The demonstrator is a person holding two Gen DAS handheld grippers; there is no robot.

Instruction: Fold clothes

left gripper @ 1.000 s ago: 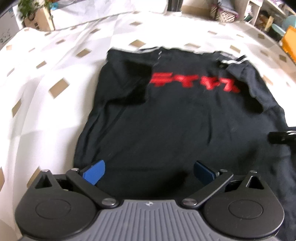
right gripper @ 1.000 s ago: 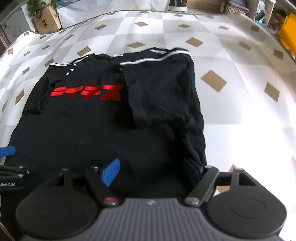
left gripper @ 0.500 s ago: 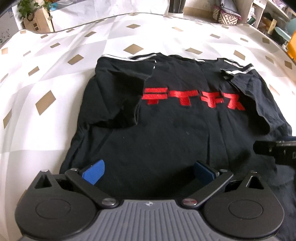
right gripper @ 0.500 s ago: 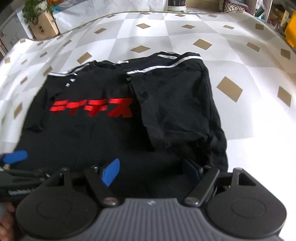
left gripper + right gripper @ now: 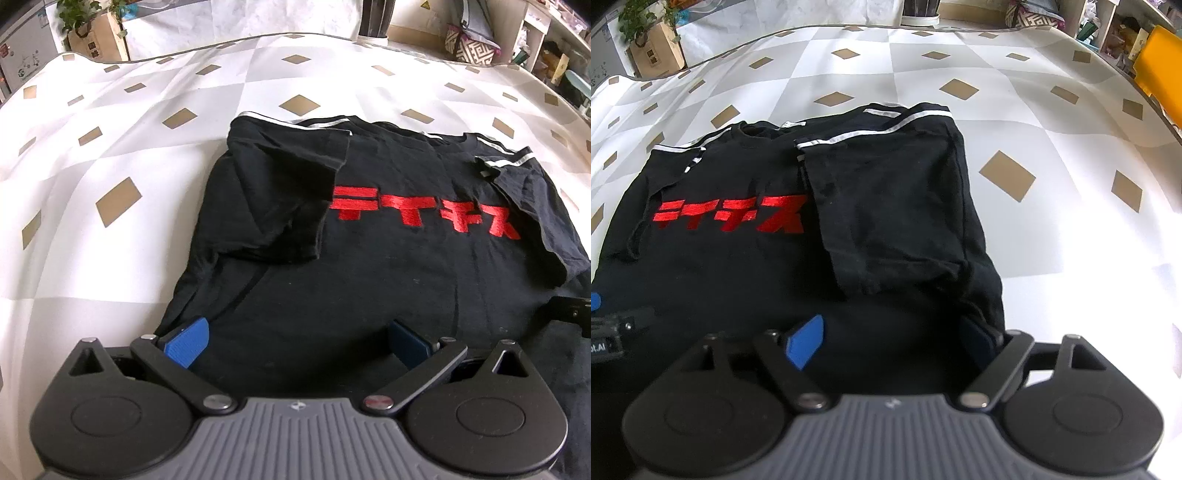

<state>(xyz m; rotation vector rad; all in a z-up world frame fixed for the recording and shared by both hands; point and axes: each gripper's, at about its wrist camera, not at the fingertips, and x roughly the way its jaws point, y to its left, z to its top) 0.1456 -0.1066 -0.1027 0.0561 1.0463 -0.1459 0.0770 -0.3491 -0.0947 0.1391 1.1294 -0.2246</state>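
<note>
A black t-shirt (image 5: 388, 280) with red lettering (image 5: 424, 214) lies flat on the patterned cover, with both sleeves folded inward over the chest. My left gripper (image 5: 297, 341) hangs open over the shirt's near left hem, its blue pads apart and gripping nothing. My right gripper (image 5: 892, 343) is over the near right hem of the t-shirt (image 5: 738, 280). Its jaws are opening, and the cloth lies under them unpinched. Each gripper shows at the edge of the other's view: the right gripper (image 5: 572, 314) and the left gripper (image 5: 613, 328).
The cover (image 5: 110, 147) is white and grey with tan squares and stretches wide on both sides of the shirt. A potted plant in a wooden box (image 5: 653, 48) stands far left. At the far right are shelves and a yellow bin (image 5: 1160, 77).
The shirt sits lower and nearer in both views. My left gripper has shifted a little along the hem. The right gripper's pads stand slightly wider apart than before.
</note>
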